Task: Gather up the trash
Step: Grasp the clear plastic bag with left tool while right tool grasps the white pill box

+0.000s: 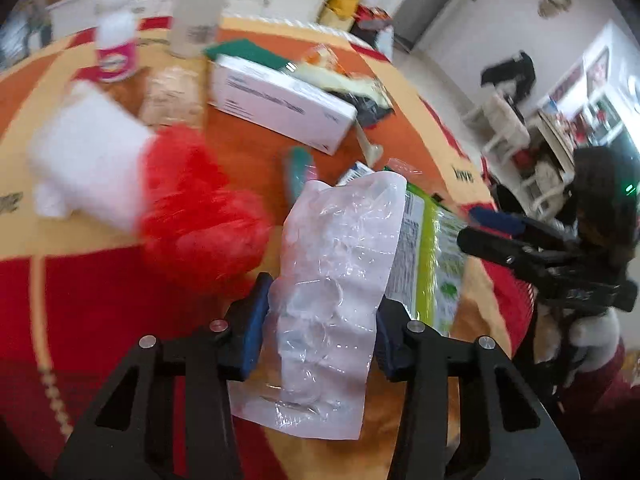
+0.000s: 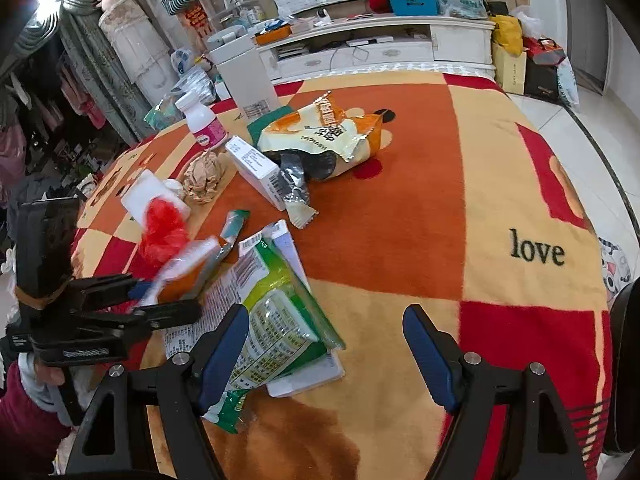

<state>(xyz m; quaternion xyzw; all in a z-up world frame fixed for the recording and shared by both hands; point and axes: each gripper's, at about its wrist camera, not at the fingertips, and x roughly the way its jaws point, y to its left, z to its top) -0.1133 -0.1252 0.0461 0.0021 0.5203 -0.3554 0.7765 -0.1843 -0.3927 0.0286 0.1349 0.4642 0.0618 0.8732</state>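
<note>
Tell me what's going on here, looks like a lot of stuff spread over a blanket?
A person with a gripper in each hand is collecting trash from a patchwork blanket. The left gripper is shut on a clear plastic wrapper, held above the blanket. The right gripper is open and empty, poised by a green snack packet lying on some papers. A yellow chip bag, a white box and a pink-labelled bottle lie untouched.

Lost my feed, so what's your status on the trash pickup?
Left tool shut on clear plastic wrapper. Right tool open, empty, over green snack packet. Wrappers, boxes, bottle crowd the blanket beyond.
</note>
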